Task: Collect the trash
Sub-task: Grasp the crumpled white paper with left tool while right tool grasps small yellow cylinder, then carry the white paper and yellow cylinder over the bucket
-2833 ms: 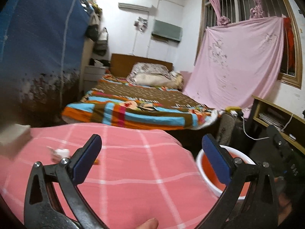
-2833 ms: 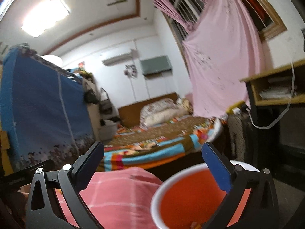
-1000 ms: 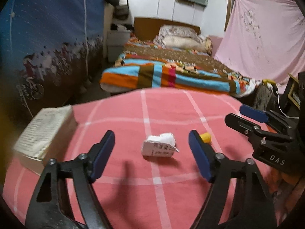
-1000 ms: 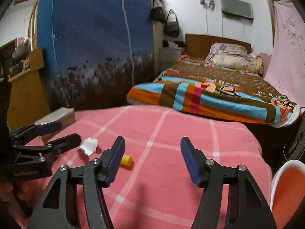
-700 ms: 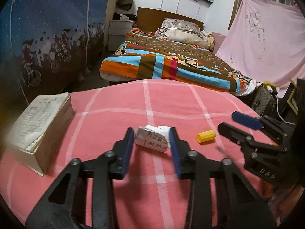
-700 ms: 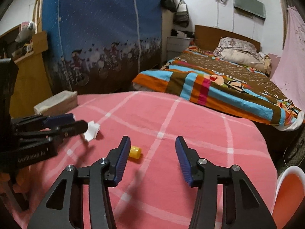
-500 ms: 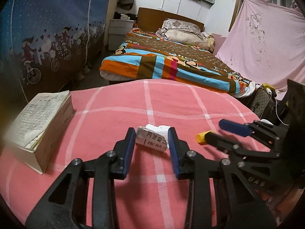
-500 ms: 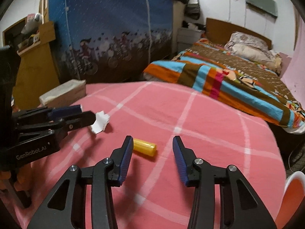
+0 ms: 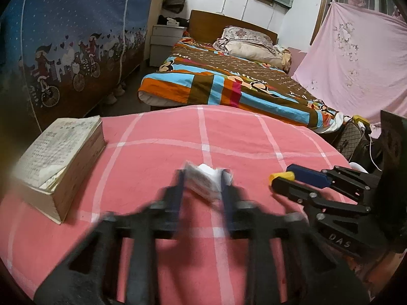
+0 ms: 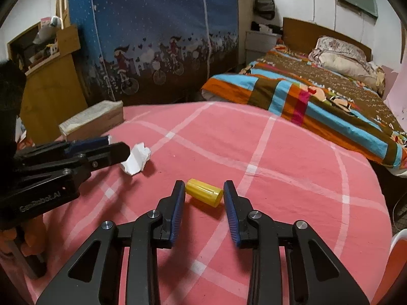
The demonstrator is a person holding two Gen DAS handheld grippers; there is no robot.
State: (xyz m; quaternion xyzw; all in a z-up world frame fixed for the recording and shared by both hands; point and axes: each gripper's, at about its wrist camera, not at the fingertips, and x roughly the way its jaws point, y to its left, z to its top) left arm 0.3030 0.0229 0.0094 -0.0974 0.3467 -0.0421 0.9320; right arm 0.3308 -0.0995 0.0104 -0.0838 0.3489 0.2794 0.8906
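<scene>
A crumpled white paper packet (image 9: 204, 181) is pinched between the blurred fingers of my left gripper (image 9: 203, 185); in the right wrist view the packet (image 10: 136, 160) shows at the left gripper's tips, at the pink checked cloth (image 10: 279, 157). A small yellow cylinder (image 10: 203, 195) lies on the cloth between the blue pads of my right gripper (image 10: 203, 202), which is closed down to about the cylinder's length; contact is not clear. In the left wrist view the cylinder's end (image 9: 281, 177) peeks out by the right gripper's fingers (image 9: 305, 175).
A thick worn book (image 9: 61, 157) lies on the cloth at the left. A white tub with an orange inside (image 10: 399, 261) stands low at the right. Beyond are a bed with a striped blanket (image 9: 229, 86) and a blue wardrobe cover (image 10: 157, 33).
My left gripper has closed on the white packet and is moving, blurred. My right gripper has come forward and narrowed around the yellow cylinder.
</scene>
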